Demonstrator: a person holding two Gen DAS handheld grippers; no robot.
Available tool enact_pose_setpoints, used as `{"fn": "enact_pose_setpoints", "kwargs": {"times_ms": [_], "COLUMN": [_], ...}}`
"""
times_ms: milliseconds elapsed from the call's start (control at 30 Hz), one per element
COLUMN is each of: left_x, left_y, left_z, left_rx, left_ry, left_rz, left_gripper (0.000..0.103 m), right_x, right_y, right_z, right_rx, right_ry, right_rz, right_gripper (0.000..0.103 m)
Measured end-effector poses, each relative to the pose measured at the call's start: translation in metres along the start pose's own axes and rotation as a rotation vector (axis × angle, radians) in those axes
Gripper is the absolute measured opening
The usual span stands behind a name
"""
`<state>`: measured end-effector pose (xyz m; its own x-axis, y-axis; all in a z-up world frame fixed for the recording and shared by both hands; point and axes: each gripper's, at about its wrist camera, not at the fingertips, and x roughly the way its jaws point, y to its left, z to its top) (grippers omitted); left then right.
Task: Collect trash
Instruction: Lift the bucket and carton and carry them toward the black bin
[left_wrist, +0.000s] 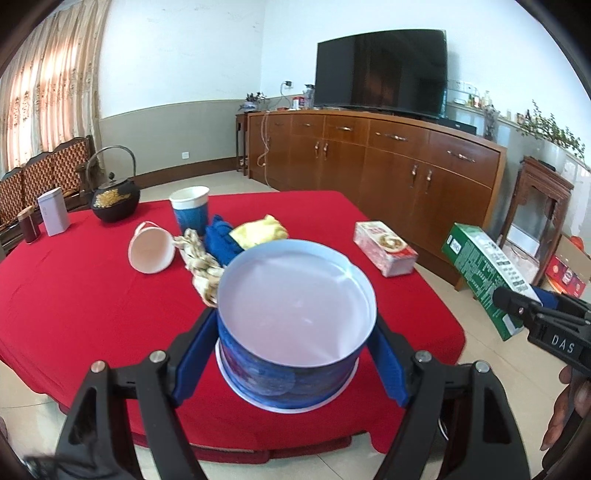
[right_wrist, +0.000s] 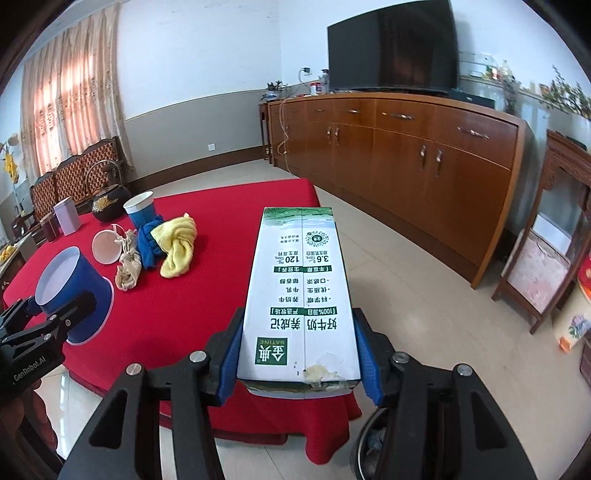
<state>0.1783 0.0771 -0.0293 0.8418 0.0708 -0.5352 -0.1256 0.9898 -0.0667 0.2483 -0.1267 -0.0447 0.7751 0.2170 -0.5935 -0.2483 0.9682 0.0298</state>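
A blue paper cup (left_wrist: 295, 314) is clamped between the left gripper's (left_wrist: 295, 354) pads, lifted above the red table (left_wrist: 74, 314). A milk carton (right_wrist: 301, 295) is gripped lengthwise by the right gripper (right_wrist: 299, 354), off the table's edge. A dark bin rim (right_wrist: 369, 443) shows below the carton; both should be carried level over it before being released.

We see a blue, white-lined paper bowl (left_wrist: 295, 314), a green-and-white printed milk carton (right_wrist: 301, 295), a red tablecloth (left_wrist: 92, 295), a yellow cloth (right_wrist: 177, 245).
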Motion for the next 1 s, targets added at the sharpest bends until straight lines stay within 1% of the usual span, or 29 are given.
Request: {"fn": "enact_pose_setpoints", "kwargs": {"times_ms": [467,800,1000], "left_x": [-0.011,-0.002,0.006], "left_y": [-0.076,-0.137,-0.182], "left_z": [-0.016,-0.038,-0.054], "left_rx": [0.092,0.172,0.238], "left_ry": [0.034,0.094,0.127], "left_rz": [-0.124,-0.221,-0.291], "left_gripper": [0.079,0.079,0.079], "right_x": [-0.035,-0.045,-0.047], "right_y": [-0.071,-0.128,-0.153], "right_z": [-0.053,-0.09,-0.114], "right_rx": [0.103,0.171,0.197], "right_ry": [0.051,0.101,0.137], "right_rz": [-0.095,-0.162,-0.184], "right_gripper": [0.056,0.056,0.056]}}
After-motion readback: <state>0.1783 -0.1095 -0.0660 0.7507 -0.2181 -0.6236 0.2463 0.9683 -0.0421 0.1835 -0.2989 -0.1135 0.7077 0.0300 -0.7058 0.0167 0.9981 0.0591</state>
